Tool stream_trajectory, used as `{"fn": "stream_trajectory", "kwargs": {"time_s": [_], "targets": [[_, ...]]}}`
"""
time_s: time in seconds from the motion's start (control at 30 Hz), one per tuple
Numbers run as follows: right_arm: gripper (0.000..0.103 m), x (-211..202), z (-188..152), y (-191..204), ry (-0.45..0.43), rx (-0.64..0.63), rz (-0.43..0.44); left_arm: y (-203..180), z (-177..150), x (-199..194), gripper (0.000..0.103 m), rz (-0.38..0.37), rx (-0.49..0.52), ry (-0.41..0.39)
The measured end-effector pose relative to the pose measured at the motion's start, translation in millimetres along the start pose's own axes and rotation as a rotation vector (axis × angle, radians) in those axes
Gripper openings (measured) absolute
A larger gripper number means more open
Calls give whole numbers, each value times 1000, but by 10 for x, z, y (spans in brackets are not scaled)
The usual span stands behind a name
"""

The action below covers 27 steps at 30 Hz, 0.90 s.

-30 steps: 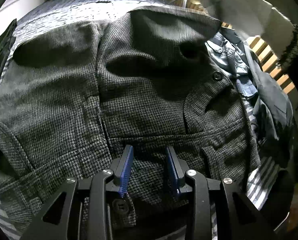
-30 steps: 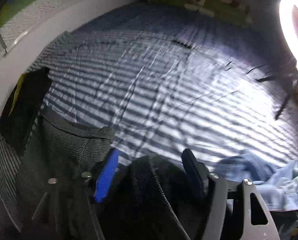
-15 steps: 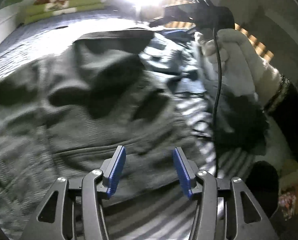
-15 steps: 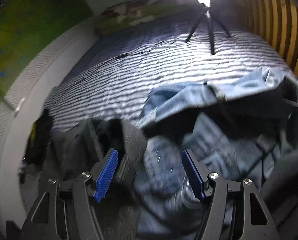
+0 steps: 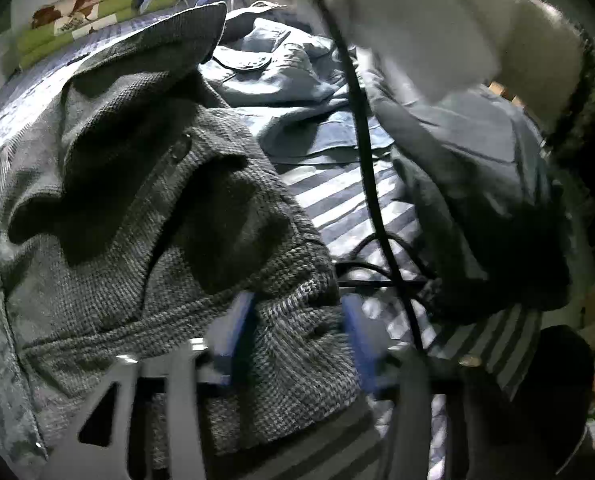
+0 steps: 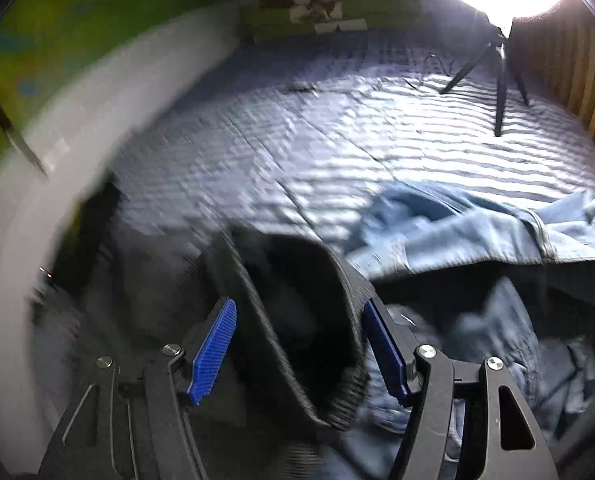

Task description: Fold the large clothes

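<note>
A grey houndstooth jacket (image 5: 129,208) lies spread on the striped bedsheet (image 5: 349,200). My left gripper (image 5: 299,336) is open and blurred by motion, its blue pads (image 5: 241,328) either side of the jacket's near right hem corner. In the right wrist view my right gripper (image 6: 299,352) is open, and a raised fold of the same dark jacket (image 6: 297,280) arches between its blue pads (image 6: 213,352). Neither pair of pads presses the cloth.
A blue denim garment (image 5: 273,76) (image 6: 477,232) and a dark grey one (image 5: 477,184) lie heaped to the right. A white-sleeved hand (image 5: 437,20) and a black cable (image 5: 361,140) hang above. A ring light on a tripod (image 6: 501,80) stands on the bed; folded green blankets (image 6: 325,16) lie at the far end.
The left gripper has dropped closer to the jacket's right hem corner. The right gripper swung back left from the denim, so the jacket fold now sits between its fingers. Both stay open.
</note>
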State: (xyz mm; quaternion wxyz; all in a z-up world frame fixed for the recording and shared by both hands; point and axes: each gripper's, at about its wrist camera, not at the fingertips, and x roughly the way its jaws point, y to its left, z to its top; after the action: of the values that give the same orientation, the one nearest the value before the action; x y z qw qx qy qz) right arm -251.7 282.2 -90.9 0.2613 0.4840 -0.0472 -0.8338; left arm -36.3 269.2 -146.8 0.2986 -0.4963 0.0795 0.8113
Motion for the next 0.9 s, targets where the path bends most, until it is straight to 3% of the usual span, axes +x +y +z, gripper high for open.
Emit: {"fn": "stream_trajectory", "kwargs": {"time_s": [0.1,0.23,0.4,0.53,0.57,0.6,0.63,0.8,0.9], "targets": [[63,-257,-44,-60,-54,-36,-17,75,12,-29,30,-22,-16,-6],[64,-411,-347,-321,-51,-2,31,109,8,-73,22,-22,-11,-15],[65,-239,-529,-366,-8,-42,32,178,10,-200,14,-41,-18,-40],[63,-19,-491,-167,-28,-146,-28,342,-2,-387,12,-108,-64,-65],[56,48,-465,-112,-29,-162,-65,380,-5,-440,12,-129,-77,-73],[28,98,-425,-73,-23,-164,-96,431,-10,-515,12,-155,-89,-84],[19,140,-375,-42,-2,-151,-109,478,-17,-604,12,-181,-97,-105],[17,-307,-150,61,-64,-67,-65,626,-79,-1110,11,-284,-109,-196],[12,-666,-20,82,-77,-8,-115,532,-140,-1232,11,-303,-62,-214]]}}
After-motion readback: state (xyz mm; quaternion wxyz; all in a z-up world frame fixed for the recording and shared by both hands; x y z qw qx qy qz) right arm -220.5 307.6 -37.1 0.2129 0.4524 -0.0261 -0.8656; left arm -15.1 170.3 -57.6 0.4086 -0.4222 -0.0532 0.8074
